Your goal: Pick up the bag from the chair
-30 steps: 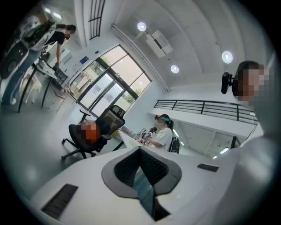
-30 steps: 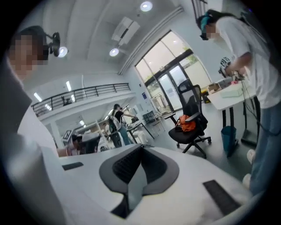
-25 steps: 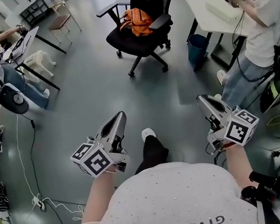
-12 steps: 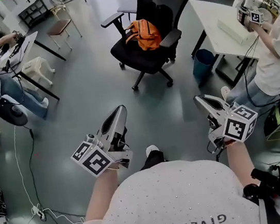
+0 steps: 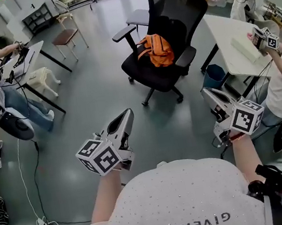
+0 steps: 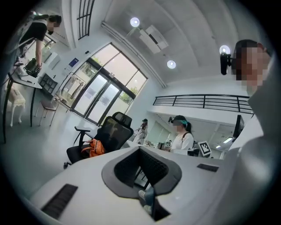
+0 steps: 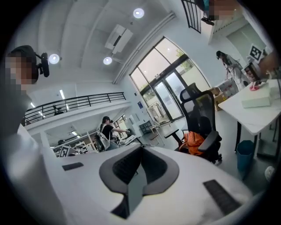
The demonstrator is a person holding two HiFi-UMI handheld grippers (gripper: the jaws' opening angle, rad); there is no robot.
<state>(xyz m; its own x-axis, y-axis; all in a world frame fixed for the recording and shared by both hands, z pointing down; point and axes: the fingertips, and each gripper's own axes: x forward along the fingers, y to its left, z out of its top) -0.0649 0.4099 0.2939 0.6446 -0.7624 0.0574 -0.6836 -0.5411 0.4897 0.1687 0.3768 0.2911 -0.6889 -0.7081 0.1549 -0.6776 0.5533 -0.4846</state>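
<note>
Head view: the left gripper is held above the grey floor, jaws together, empty. The orange bag lies on the black chair's seat, well apart from both grippers. The right gripper is likewise closed on nothing.

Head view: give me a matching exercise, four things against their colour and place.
Things:
1. bag
2. office chair
3. bin
4. stool

Colour and place:
A. blue, beside the white table
B. brown top, upper left of the view
C. orange, on the chair's seat
D. black, on the open floor

Pairs: 1-C, 2-D, 3-A, 4-B
</note>
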